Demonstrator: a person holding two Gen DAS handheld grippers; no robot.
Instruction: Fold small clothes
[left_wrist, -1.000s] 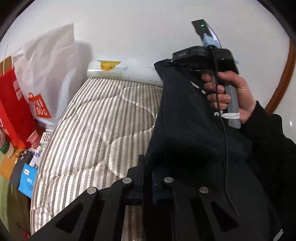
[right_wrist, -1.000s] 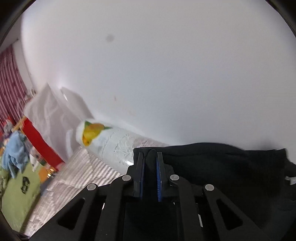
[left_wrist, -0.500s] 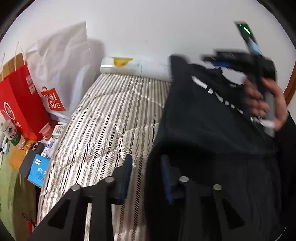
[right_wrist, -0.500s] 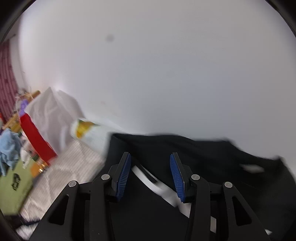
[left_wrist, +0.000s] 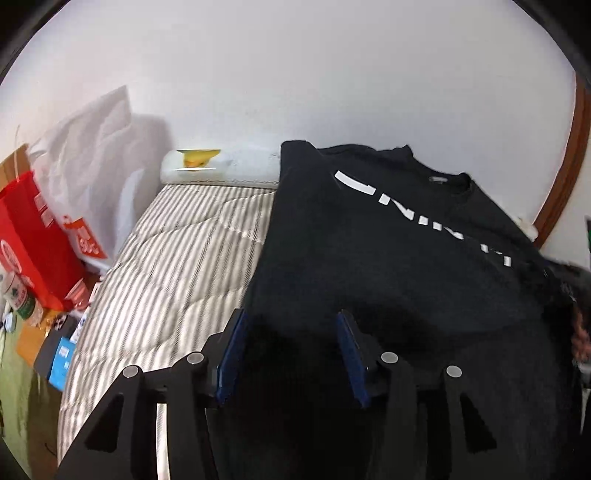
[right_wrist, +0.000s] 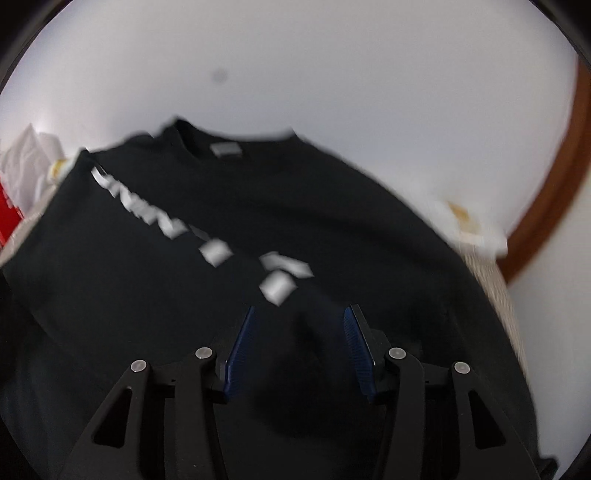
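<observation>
We see the black T-shirt (left_wrist: 388, 258) lying spread on the bed (left_wrist: 177, 258), front up with its white lettering across the chest and its collar toward the white wall (left_wrist: 295, 74). Taking the T-shirt as our landmark, its left edge runs straight down the striped bed cover, and beyond that edge lies a wide strip of bare bed, open all the way to the white pillow (left_wrist: 221, 170) just past the shirt's top left corner. Further left of the T-shirt, off the bed's side, stand a red bag (left_wrist: 33, 240) and a white plastic bag (left_wrist: 92, 155), with small boxes crowded below them. To the right of the T-shirt a narrow band of bed shows before a brown wooden frame (right_wrist: 546, 192) against the wall. Our left hand-held gripper (left_wrist: 291, 354) is released, its blue pads standing apart over the shirt's lower left part; its jaws have just been opening, and cloth lies below and between them without being pinched. Our right hand-held gripper (right_wrist: 299, 350) is likewise released over the shirt's lower middle, its jaws just opened, the picture there blurred.
</observation>
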